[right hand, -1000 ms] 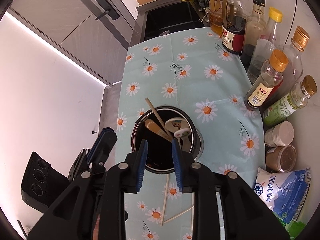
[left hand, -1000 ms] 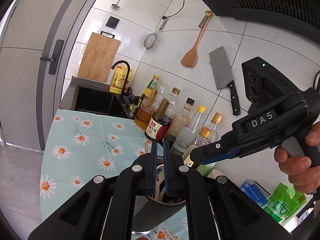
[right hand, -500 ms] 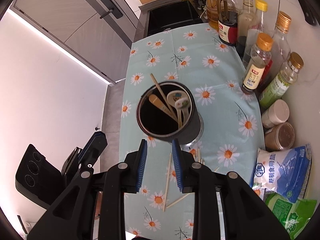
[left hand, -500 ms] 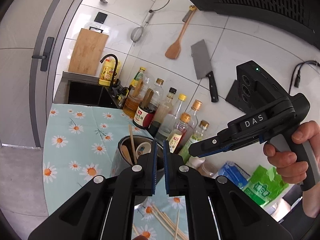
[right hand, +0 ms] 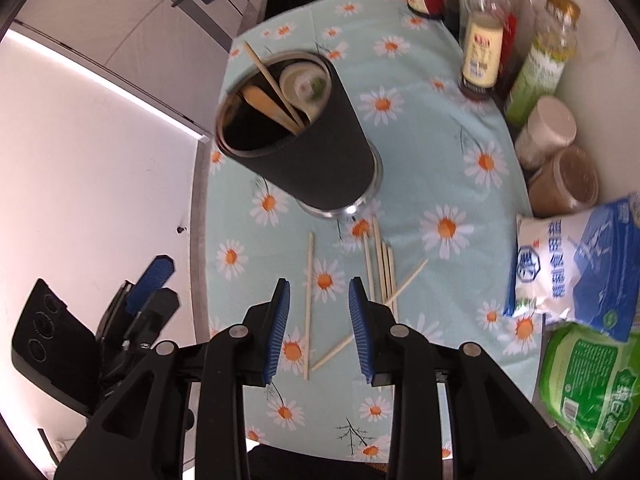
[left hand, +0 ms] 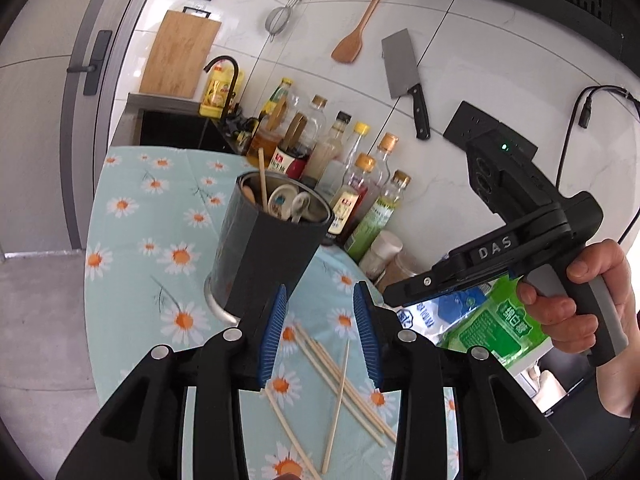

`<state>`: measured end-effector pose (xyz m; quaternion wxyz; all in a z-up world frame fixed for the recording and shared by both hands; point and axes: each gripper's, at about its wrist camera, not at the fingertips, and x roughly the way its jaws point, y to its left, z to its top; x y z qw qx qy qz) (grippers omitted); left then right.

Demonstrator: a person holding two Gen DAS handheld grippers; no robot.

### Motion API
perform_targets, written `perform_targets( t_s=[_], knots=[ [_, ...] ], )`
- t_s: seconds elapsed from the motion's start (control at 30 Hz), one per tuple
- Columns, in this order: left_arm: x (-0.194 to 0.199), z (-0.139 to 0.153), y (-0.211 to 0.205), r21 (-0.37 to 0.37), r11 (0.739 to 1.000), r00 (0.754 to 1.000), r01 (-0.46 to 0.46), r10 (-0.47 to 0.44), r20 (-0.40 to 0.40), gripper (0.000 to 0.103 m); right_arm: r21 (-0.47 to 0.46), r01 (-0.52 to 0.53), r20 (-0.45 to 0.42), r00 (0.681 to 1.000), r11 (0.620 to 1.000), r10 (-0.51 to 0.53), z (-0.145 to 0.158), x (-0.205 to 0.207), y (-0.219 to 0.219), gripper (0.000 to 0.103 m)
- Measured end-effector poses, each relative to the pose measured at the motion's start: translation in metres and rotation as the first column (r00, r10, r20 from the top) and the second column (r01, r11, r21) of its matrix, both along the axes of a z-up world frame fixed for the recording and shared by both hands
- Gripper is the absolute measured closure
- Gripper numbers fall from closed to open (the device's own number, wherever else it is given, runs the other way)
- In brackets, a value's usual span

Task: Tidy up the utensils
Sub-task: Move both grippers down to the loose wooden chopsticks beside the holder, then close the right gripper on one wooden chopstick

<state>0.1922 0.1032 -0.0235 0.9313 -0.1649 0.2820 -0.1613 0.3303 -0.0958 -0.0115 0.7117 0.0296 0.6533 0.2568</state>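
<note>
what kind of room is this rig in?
A home kitchen, almost certainly. A cleaver and a wooden spatula hang on the tiled wall, sauce and oil bottles line the counter beside a sink, and a utensil holder stands on the daisy-print cloth.

Left wrist view: left gripper (left hand: 320, 340) body is covering the near ends of the loose chopsticks (left hand: 340, 364) and the lower front of the utensil holder (left hand: 264, 256). Right gripper (left hand: 404, 294) is showing side-on, so its jaws are not readable there. Right wrist view: holder contents and bottle labels (right hand: 482, 54) are blurring; the green packet (right hand: 588, 392) is running off the right edge. Holder depth is staying dark.
</note>
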Motion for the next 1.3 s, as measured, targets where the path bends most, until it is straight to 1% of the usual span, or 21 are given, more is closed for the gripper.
perform_targets(
  t_s=[0.07,0.17,0.3,0.37,0.47,0.6,0.63,0.67,0.87,0.93,0.97,1.07,1.27,1.3],
  knots=[
    [-0.005,-0.007,0.0,-0.005,1.0,1.0,-0.005,0.005,-0.029,0.069,-0.017,0.007,-0.031,0.999,1.0,-0.008,-0.015,-0.003,-0.002,0.071],
    [-0.009,-0.016,-0.002,0.022,1.0,0.997,-0.02,0.022,-0.069,0.069,-0.033,0.024,-0.069,0.997,0.999,-0.026,-0.034,-0.007,-0.004,0.071],
    [-0.016,-0.03,-0.001,0.015,0.999,0.992,-0.03,0.031,-0.118,0.069,-0.055,0.063,-0.119,0.99,0.996,-0.069,-0.059,-0.007,-0.009,0.071],
    [-0.02,-0.037,0.001,0.007,0.999,0.989,-0.042,0.043,-0.14,0.069,-0.057,0.096,-0.163,0.981,0.994,-0.104,-0.074,-0.006,-0.013,0.071],
    [-0.027,-0.047,0.003,-0.007,0.999,0.985,-0.043,0.041,-0.168,0.069,-0.068,0.128,-0.202,0.97,0.989,-0.139,-0.091,-0.004,-0.015,0.071],
    [-0.033,-0.058,0.004,-0.022,0.999,0.98,-0.037,0.032,-0.198,0.069,-0.079,0.171,-0.251,0.95,0.982,-0.185,-0.111,-0.001,-0.018,0.076],
    [-0.035,-0.061,0.004,-0.032,0.999,0.978,-0.035,0.028,-0.205,0.069,-0.081,0.18,-0.258,0.946,0.98,-0.195,-0.114,0.0,-0.018,0.08],
    [-0.037,-0.064,0.004,-0.038,0.999,0.977,-0.034,0.025,-0.21,0.069,-0.085,0.191,-0.264,0.942,0.978,-0.207,-0.118,0.0,-0.018,0.081],
    [-0.046,-0.079,0.007,-0.06,0.998,0.969,-0.028,0.012,-0.246,0.069,-0.114,0.228,-0.282,0.926,0.967,-0.251,-0.134,0.002,-0.017,0.082],
    [-0.048,-0.083,0.009,-0.06,0.998,0.966,-0.027,0.011,-0.259,0.069,-0.122,0.236,-0.286,0.922,0.964,-0.261,-0.138,0.002,-0.016,0.086],
    [-0.048,-0.085,0.01,-0.063,0.998,0.964,-0.029,0.011,-0.265,0.069,-0.13,0.239,-0.283,0.921,0.962,-0.267,-0.139,0.001,-0.016,0.086],
    [-0.049,-0.088,0.012,-0.07,0.997,0.961,-0.028,0.008,-0.275,0.069,-0.141,0.249,-0.284,0.917,0.958,-0.28,-0.142,0.002,-0.014,0.089],
    [-0.048,-0.09,0.012,-0.074,0.997,0.959,-0.016,-0.005,-0.283,0.069,-0.169,0.262,-0.277,0.912,0.95,-0.301,-0.145,0.002,-0.013,0.091],
    [-0.047,-0.09,0.012,-0.078,0.997,0.959,-0.017,-0.006,-0.284,0.069,-0.169,0.267,-0.279,0.91,0.949,-0.306,-0.146,0.002,-0.011,0.093]
  ],
)
